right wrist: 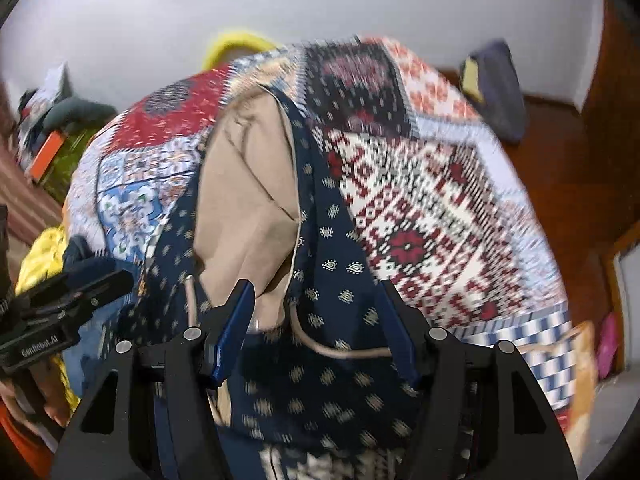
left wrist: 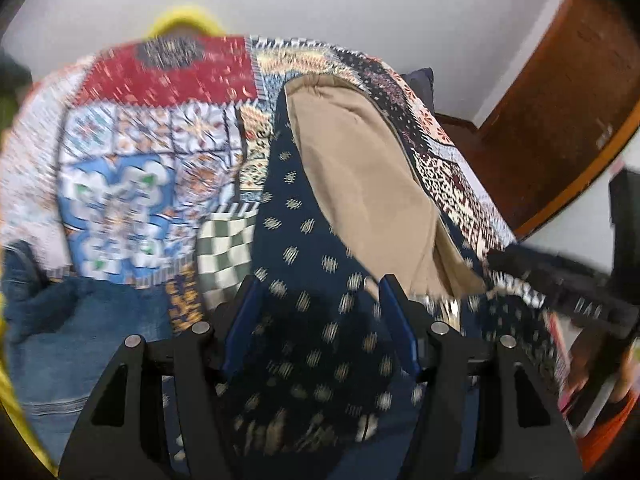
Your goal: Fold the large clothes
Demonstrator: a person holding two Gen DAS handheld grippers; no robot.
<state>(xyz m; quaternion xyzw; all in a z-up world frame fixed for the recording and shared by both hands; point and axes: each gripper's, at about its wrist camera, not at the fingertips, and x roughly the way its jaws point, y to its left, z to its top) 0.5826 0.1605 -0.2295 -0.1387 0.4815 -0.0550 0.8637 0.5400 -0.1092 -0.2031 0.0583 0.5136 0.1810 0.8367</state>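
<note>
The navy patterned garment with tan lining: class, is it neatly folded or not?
Not neatly folded. The navy patterned garment lies rumpled on the patchwork bedspread, tan lining exposed.

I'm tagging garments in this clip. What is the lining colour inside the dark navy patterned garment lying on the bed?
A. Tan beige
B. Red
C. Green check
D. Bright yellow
A: in both wrist views the navy patterned garment folds open to show a plain tan beige lining, lying on the patchwork bedspread.
</note>
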